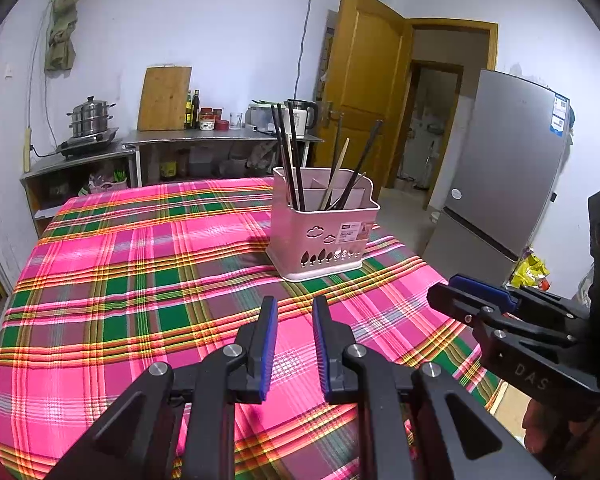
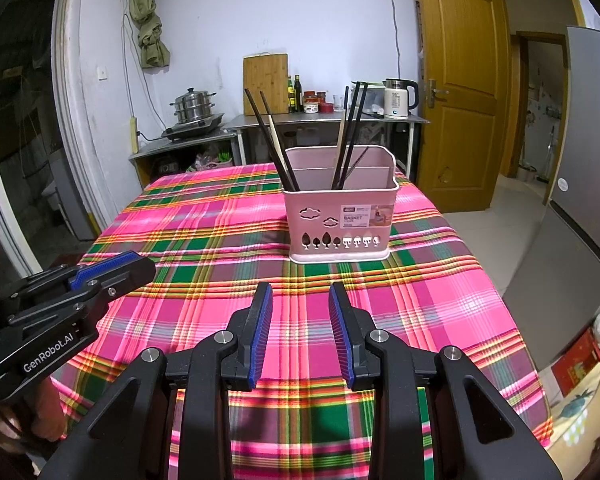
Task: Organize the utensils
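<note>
Pink basket [image 2: 338, 216] already holds the chopsticks [image 2: 350, 136] upright, so your left gripper [image 1: 295, 344] and right gripper [image 2: 300, 332] hover parted, empty.

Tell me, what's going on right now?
Left gripper open, empty. Right gripper open, empty. Chopsticks standing in pink basket on table. Nothing between grippers and basket.

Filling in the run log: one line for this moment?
left gripper: open, empty | right gripper: open, empty | chopsticks: standing in pink basket | plaid tablecloth: no loose utensils seen
</note>
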Demonstrator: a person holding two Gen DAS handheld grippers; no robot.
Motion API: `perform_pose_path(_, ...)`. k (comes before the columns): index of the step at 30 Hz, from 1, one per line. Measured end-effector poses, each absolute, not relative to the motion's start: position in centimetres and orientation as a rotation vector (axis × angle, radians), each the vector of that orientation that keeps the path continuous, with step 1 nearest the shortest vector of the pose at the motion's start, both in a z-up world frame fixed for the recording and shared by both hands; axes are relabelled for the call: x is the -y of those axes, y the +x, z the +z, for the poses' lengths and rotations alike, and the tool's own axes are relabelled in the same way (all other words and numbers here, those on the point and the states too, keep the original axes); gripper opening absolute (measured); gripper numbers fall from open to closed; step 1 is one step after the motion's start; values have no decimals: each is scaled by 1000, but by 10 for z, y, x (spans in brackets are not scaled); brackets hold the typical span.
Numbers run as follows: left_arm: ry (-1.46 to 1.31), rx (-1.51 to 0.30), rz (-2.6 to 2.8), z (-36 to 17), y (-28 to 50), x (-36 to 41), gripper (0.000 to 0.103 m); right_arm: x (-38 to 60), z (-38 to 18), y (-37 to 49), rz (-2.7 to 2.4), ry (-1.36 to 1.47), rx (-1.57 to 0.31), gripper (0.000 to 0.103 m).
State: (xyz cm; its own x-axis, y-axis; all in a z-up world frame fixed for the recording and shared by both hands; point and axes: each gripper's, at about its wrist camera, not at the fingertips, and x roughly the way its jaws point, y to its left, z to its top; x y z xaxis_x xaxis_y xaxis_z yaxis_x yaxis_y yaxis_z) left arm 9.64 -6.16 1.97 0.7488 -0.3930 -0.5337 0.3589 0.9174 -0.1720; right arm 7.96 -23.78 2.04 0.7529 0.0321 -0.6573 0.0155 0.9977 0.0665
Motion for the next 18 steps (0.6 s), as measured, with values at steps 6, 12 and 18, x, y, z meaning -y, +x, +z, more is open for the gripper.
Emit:
perform_pose_path(6,-61,-600,-408,18,97,61,17,238,19,80,7,65,-724,30)
perform_pose_path(12,-61,-600,-416,16,96,63,17,237,19,79,5,63,-725,30)
perform_pose_path(18,-62,-602,-411,15,96,63,17,236,19,80,5,61,-725,30)
